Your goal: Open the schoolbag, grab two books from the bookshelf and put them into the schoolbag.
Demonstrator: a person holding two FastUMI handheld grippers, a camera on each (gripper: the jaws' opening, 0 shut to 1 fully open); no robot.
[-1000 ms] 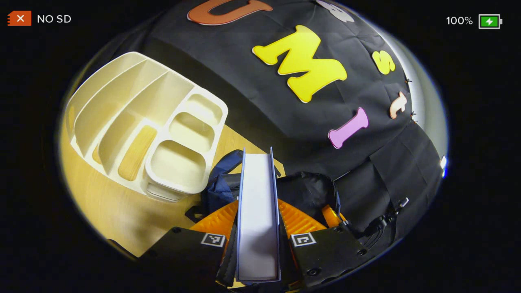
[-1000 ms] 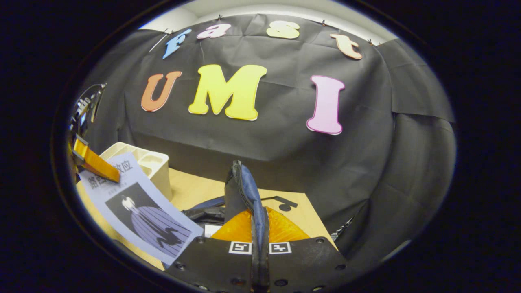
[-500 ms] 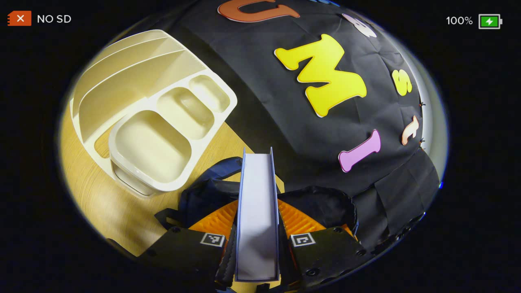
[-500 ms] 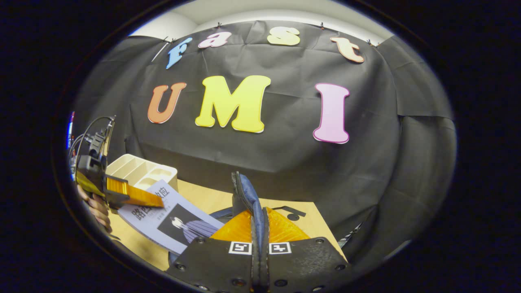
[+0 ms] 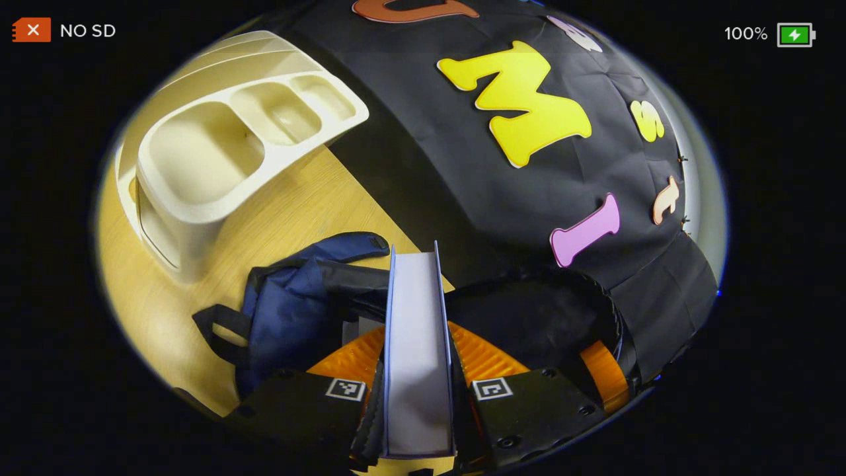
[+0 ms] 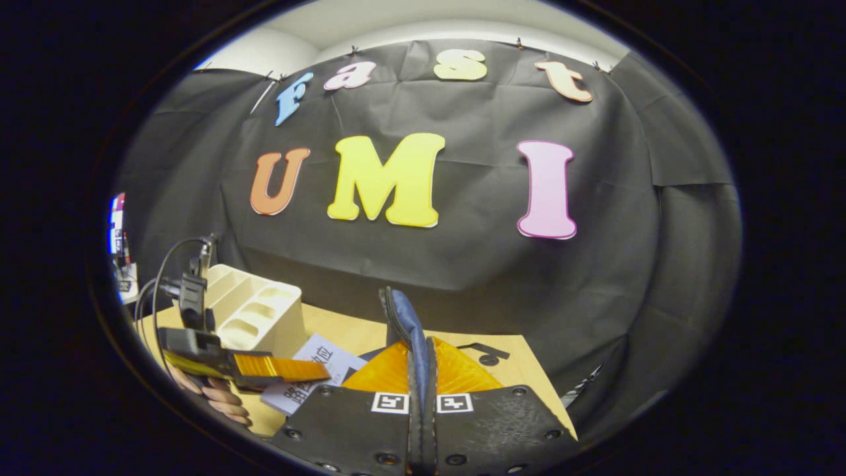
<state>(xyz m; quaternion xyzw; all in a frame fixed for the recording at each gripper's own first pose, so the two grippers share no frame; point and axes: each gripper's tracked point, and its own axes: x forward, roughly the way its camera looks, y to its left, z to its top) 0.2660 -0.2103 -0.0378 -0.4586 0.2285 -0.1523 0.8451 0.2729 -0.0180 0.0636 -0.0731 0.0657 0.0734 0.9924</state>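
My left gripper (image 5: 416,347) is shut on a pale-covered book (image 5: 418,317), seen edge-on between its fingers. Just under the book's far end lies the navy schoolbag (image 5: 291,304), its dark mouth (image 5: 529,317) gaping to the right. In the right gripper view my right gripper (image 6: 420,360) is shut on the bag's zippered edge (image 6: 402,317) and holds it up. The left gripper (image 6: 284,368), held by a hand (image 6: 215,393), tilts the book (image 6: 316,370) down low beside the bag.
The cream bookshelf (image 5: 218,139) with several compartments stands on the wooden table (image 5: 304,205) to the left of the bag, and in the right gripper view the bookshelf (image 6: 254,314) sits at the left. The booth's black cloth wall rises close behind the table.
My left gripper has come down and to the right with the book, away from the bookshelf and toward the bag's mouth. The right gripper keeps hold of the bag's edge.
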